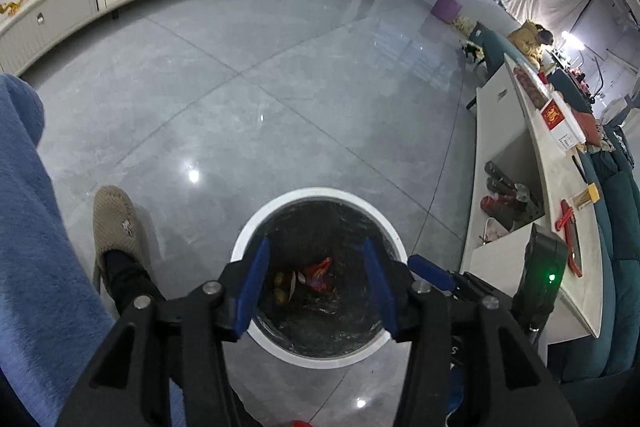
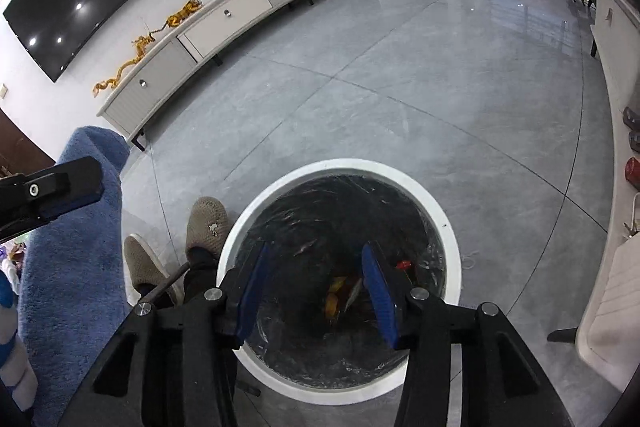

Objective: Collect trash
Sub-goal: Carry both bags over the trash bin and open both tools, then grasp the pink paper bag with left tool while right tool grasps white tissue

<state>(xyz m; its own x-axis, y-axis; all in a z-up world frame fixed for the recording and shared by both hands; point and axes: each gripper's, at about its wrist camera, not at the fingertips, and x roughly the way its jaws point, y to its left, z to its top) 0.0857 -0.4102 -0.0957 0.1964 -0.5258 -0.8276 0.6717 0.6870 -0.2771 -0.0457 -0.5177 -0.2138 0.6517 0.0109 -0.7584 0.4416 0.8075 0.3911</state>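
A round trash bin with a white rim and a black liner stands on the grey floor right below both grippers. In the left wrist view a red wrapper and some yellowish scraps lie at its bottom. My left gripper hangs over the bin's mouth, open, with nothing between its blue pads. In the right wrist view my right gripper hovers over the same bin rim, also open and holding nothing. Below it an orange-yellow wrapper and a small red piece lie inside the liner.
A person's blue trouser leg and beige slipper are just left of the bin. A white low table with boxes and a teal sofa are at the right. A long TV cabinet lines the far wall.
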